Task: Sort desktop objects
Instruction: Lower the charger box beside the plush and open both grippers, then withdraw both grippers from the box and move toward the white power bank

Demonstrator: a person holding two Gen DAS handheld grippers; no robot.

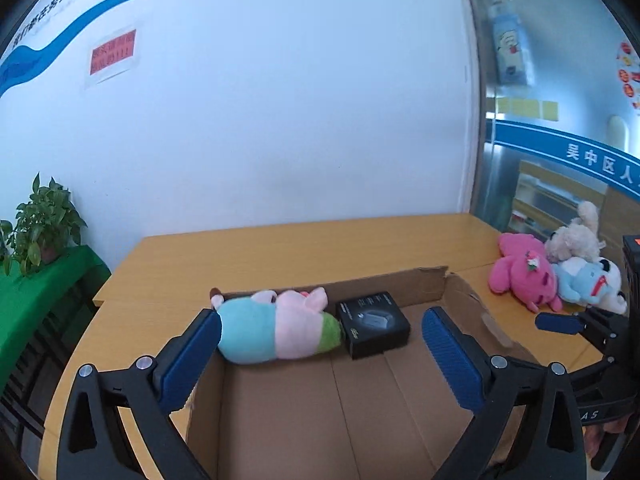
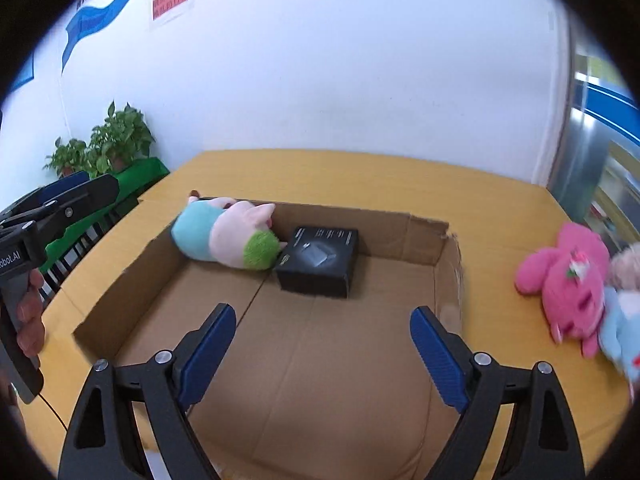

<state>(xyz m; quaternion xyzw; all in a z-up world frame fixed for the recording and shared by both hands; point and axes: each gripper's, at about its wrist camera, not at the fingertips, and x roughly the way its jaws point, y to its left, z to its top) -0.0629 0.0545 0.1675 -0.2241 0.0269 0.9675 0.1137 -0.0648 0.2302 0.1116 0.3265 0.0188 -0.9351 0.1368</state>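
An open cardboard box [image 1: 432, 286] [image 2: 352, 220] lies on the wooden table. Inside at its far end lie a pastel plush toy [image 1: 272, 330] [image 2: 228, 238] and a small black box [image 1: 374, 324] [image 2: 320, 260], touching each other. My left gripper [image 1: 320, 344] is open and empty above the box's near left part. My right gripper [image 2: 322, 340] is open and empty above the box's floor; it also shows at the right edge of the left wrist view [image 1: 560, 322]. A pink plush [image 1: 524, 280] [image 2: 568, 284], a blue-white plush [image 1: 588, 284] [image 2: 620, 328] and a beige plush [image 1: 576, 236] lie on the table to the right of the box.
The wooden table [image 1: 280, 252] [image 2: 360, 176] meets a white wall behind. A green-covered shelf with potted plants [image 1: 40, 228] [image 2: 112, 140] stands to the left. A glass partition [image 1: 560, 168] is at the right.
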